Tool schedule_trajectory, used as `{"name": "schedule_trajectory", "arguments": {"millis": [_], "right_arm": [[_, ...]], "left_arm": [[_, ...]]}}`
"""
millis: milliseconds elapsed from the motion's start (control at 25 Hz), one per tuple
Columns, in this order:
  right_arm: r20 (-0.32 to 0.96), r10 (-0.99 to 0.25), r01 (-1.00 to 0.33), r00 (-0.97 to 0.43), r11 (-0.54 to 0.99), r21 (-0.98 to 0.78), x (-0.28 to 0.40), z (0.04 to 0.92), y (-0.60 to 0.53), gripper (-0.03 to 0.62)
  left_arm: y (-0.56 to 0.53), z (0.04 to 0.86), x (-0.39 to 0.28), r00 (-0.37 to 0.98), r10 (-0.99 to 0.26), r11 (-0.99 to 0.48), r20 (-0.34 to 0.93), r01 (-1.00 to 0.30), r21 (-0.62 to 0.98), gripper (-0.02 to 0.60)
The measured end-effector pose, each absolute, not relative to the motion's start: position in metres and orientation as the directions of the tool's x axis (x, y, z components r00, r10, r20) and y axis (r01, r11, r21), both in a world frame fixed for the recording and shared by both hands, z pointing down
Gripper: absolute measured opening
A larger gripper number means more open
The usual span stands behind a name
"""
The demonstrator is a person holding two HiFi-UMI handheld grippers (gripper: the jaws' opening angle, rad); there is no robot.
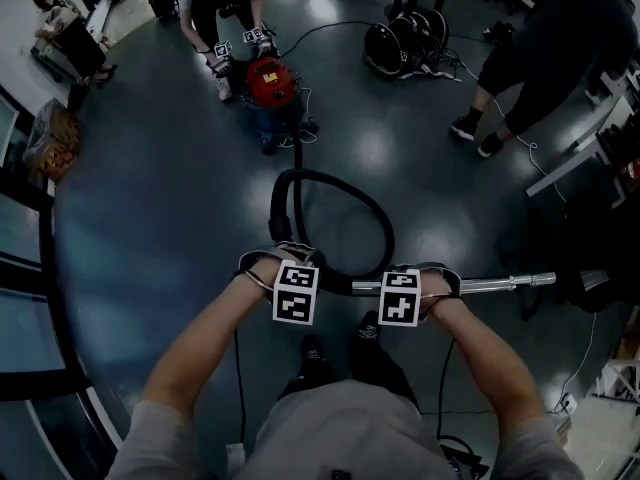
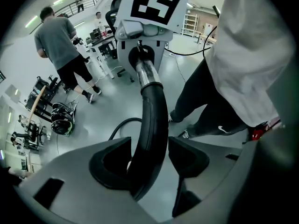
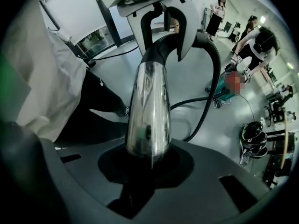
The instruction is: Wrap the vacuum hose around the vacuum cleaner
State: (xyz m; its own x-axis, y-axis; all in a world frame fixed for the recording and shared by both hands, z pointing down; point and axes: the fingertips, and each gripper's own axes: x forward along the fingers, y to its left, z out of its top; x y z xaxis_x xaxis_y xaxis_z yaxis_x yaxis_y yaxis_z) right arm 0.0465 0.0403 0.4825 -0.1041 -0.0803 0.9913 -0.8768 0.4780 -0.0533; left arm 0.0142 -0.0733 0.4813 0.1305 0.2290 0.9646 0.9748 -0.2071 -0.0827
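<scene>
Glossy dark floor (image 1: 150, 218) fills my head view. My left tool (image 2: 149, 158) is closed around the black vacuum hose (image 2: 155, 111), which passes straight between its jaws. My right tool (image 3: 148, 164) is clamped on the chrome wand (image 1: 500, 284), which sticks out level toward the right edge of that view. Between and above the two tools the hose curls in one loop at frame centre. From the loop it trails up toward the red-topped vacuum cleaner (image 1: 272, 83), which stands well apart at upper centre.
</scene>
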Motion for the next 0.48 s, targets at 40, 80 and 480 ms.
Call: {"name": "schedule_trajectory", "arguments": {"millis": [40, 80, 480], "right_arm": [[0.992, -0.069, -0.868, -0.107, 0.493, -0.06, 0.052, 0.482, 0.045, 0.081], [0.992, -0.058, -0.86, -0.11, 0.507, -0.065, 0.059, 0.482, 0.051, 0.081], [0.988, 0.002, -0.786, -0.152, 0.606, -0.122, 0.118, 0.485, 0.096, 0.081]], "left_arm": [[-0.067, 0.483, 0.019, 0.122, 0.237, -0.212, 0.964, 0.975, -0.071, 0.253], [-0.061, 0.485, 0.024, 0.115, 0.248, -0.222, 0.962, 0.973, -0.059, 0.253], [-0.006, 0.495, 0.068, 0.077, 0.277, -0.243, 0.958, 0.97, -0.007, 0.215]]}}
